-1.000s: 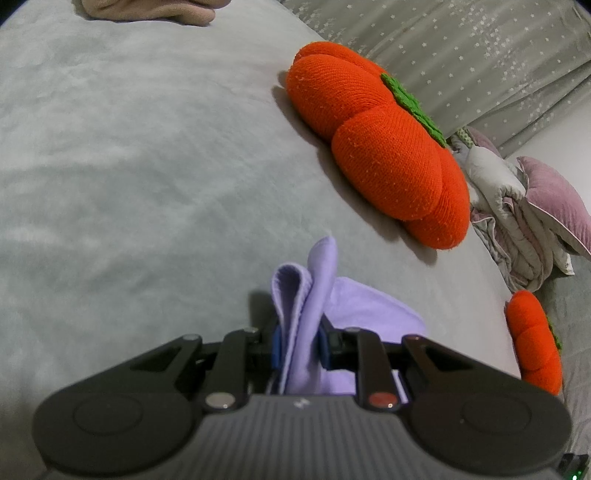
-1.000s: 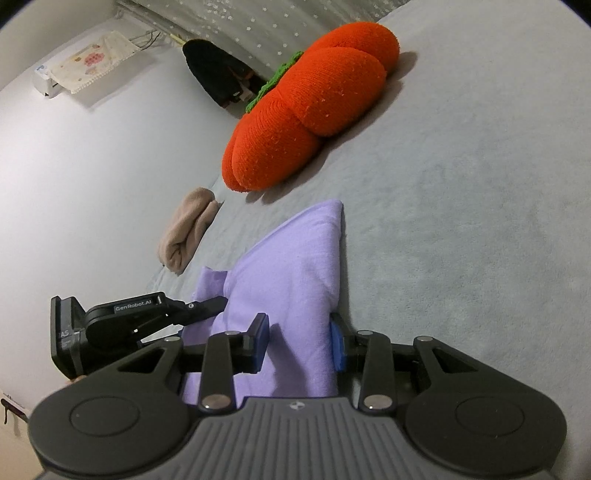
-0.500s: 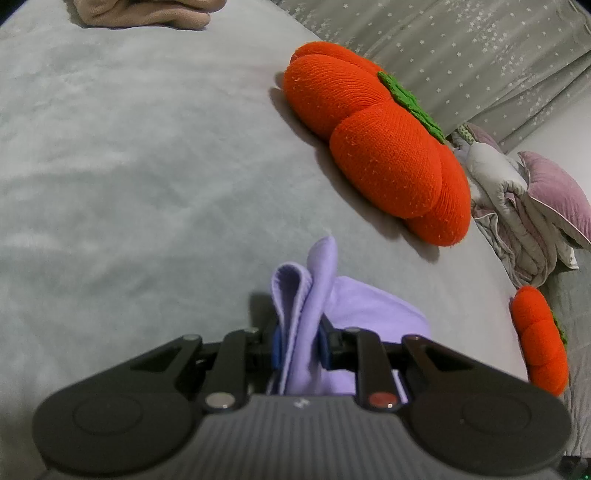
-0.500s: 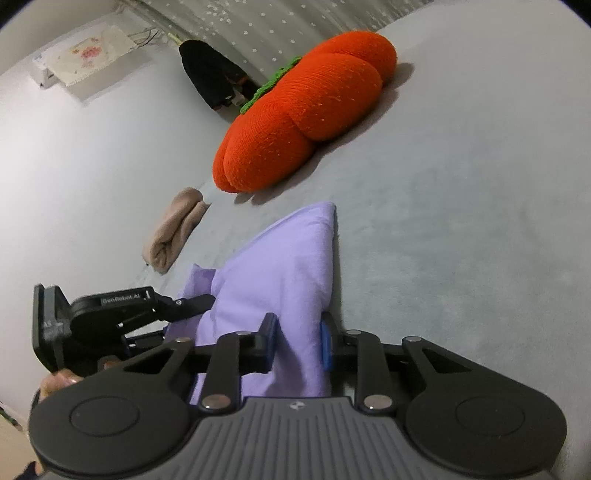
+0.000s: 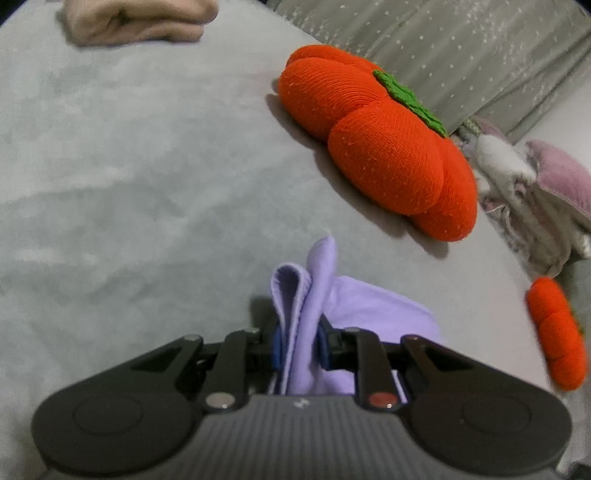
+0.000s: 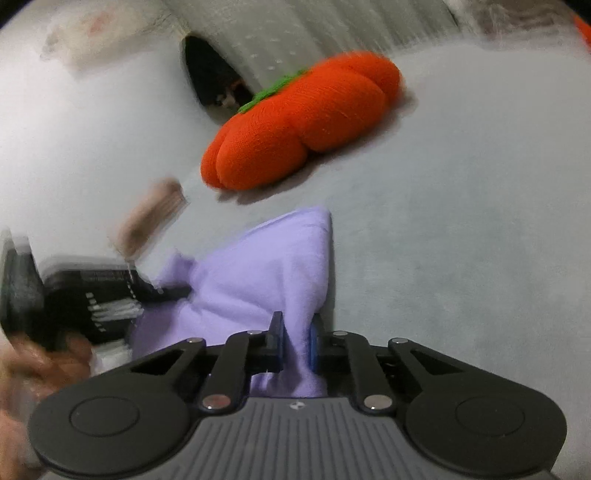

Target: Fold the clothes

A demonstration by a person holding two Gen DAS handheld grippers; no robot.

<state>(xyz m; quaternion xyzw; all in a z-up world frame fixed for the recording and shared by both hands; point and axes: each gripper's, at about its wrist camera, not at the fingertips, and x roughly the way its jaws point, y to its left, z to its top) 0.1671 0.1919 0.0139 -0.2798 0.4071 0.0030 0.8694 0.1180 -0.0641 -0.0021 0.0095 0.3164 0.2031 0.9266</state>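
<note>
Since half a second back: right wrist view has swung and gone streaky with motion blur; the big orange pumpkin cushion (image 6: 303, 118) now sits nearer the centre of that view, and the wall unit at upper left is only a smear. Left wrist view has barely shifted; the beige folded garment (image 5: 136, 20) shows a little more at the top edge.

Lilac cloth (image 6: 258, 280) is on the grey bed cover (image 6: 461, 240), held at two places. Right gripper (image 6: 297, 341) has its blue pads pressed together on a bunched edge of it; a second ago those pads stood spread around the cloth. Left gripper (image 5: 299, 345) pinches a folded, upright ridge of the same cloth (image 5: 306, 295), as before. In the right view the left gripper (image 6: 173, 293) reaches in from the left, blurred, with a hand (image 6: 44, 363) behind it.

Edges and room: the cloth's far corner points toward the pumpkin cushion (image 5: 376, 140), near but apart from it. Wide bare cover lies left of the cloth in the left view and right of it in the right view. The bed cover (image 5: 129, 184) falls away at right past a small orange cushion (image 5: 557, 332) and a heap of pale bedding (image 5: 528, 206)
</note>
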